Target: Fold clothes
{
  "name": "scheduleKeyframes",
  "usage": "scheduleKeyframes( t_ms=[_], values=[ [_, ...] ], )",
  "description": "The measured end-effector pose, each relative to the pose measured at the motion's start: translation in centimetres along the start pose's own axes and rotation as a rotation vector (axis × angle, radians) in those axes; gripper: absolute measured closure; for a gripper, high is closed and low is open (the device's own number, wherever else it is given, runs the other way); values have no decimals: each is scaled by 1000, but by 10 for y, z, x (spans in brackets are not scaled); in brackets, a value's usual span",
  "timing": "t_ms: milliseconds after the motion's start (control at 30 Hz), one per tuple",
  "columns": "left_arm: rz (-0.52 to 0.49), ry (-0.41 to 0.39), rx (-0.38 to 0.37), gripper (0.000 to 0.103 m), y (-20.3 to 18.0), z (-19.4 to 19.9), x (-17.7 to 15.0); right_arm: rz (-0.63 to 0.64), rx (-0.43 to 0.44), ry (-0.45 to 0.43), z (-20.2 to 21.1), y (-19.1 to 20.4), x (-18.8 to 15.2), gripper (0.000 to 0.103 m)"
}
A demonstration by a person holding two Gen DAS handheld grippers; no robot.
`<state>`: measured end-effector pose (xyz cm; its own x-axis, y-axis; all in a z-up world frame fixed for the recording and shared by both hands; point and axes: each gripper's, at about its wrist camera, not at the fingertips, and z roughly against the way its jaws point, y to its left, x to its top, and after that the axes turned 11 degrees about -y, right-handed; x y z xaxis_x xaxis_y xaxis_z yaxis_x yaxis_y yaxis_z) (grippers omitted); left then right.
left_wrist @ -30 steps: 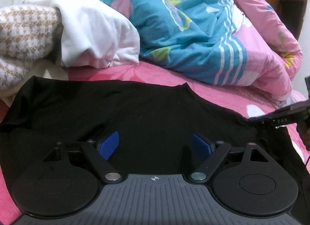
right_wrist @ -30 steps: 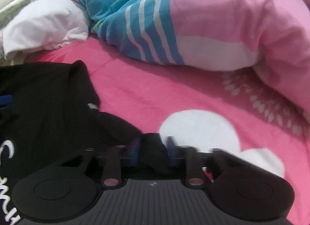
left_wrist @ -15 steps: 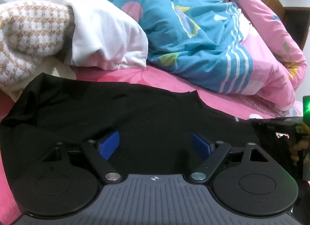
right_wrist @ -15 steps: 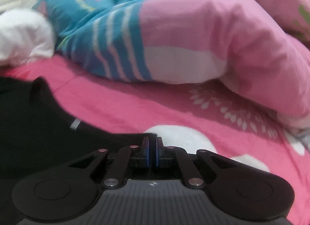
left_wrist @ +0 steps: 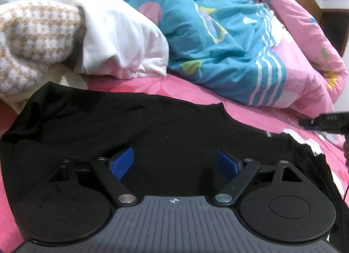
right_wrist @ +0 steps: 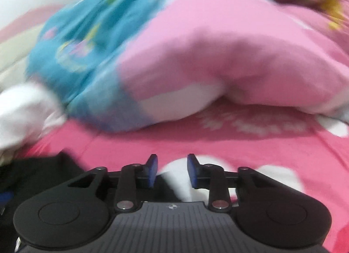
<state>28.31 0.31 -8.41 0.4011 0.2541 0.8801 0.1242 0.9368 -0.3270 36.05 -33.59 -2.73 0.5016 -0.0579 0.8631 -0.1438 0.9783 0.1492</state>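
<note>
Since half a second ago the right gripper (right_wrist: pixel 172 170) has let go: its blue pads were pressed flat together, and now they sit parted with only bedsheet showing in the gap, nothing pinched. A full second back it had a bit of dark cloth between those pads, so that's been dropped. Its view is pretty smeared with motion blur, and it has swung so the black shirt (right_wrist: pixel 39 172) only shows as a dark patch at the lower left edge. From the left wrist camera, the black shirt (left_wrist: pixel 152 135) is spread flat across the pink bedsheet (left_wrist: pixel 178 87), with its right side bunched in folds near the frame edge. The left gripper (left_wrist: pixel 174 161) hangs right over the middle of the shirt, fingers spread wide like they were before, holding nothing; can't tell if the pads touch the fabric. The right gripper (left_wrist: pixel 322 121) pokes in at the far right of that view, above the sheet just past the shirt's edge. Behind the shirt there's a white garment (left_wrist: pixel 122 43) and a tan-and-white checked one (left_wrist: pixel 32 35) piled up, plus a blue and pink quilt (left_wrist: pixel 229 39) heaped along the back.
</note>
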Motion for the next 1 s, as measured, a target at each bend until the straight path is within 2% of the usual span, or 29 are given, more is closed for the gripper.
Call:
scheduleKeyframes(
  t_ms=[33, 133, 200, 233, 300, 467, 567, 667, 733, 800, 833, 1000],
  values=[
    [14, -7, 7, 18, 2, 1, 1, 28, 44, 36, -4, 15, -1, 82],
    [61, -28, 25, 18, 7, 3, 2, 91, 152, 144, -28, 61, -7, 82],
    [74, -34, 27, 18, 9, 3, 3, 115, 166, 192, -51, 84, -14, 83],
    [76, -36, 28, 18, 10, 3, 3, 125, 155, 197, -63, 93, -16, 83],
    [77, -40, 28, 18, 10, 4, 3, 115, 119, 151, -80, 98, -10, 84],
    [88, -41, 30, 18, 11, 4, 4, 35, 30, 118, -89, 98, 15, 84],
    [96, -41, 33, 18, 11, 4, 5, 29, 123, 130, -71, 109, 17, 84],
    [99, -44, 34, 17, 10, 3, 5, 15, 198, 205, -76, 125, 8, 84],
    [97, -48, 32, 17, 10, 3, 4, 19, 155, 230, -96, 128, 1, 85],
    [101, -50, 27, 16, 10, 3, 4, 0, 119, 199, -102, 122, 3, 86],
    [107, -51, 24, 16, 11, 4, 4, -7, 96, 185, -91, 112, 7, 83],
    [108, -48, 23, 15, 11, 3, 5, -40, -19, 112, -37, 60, 26, 83]
  ],
)
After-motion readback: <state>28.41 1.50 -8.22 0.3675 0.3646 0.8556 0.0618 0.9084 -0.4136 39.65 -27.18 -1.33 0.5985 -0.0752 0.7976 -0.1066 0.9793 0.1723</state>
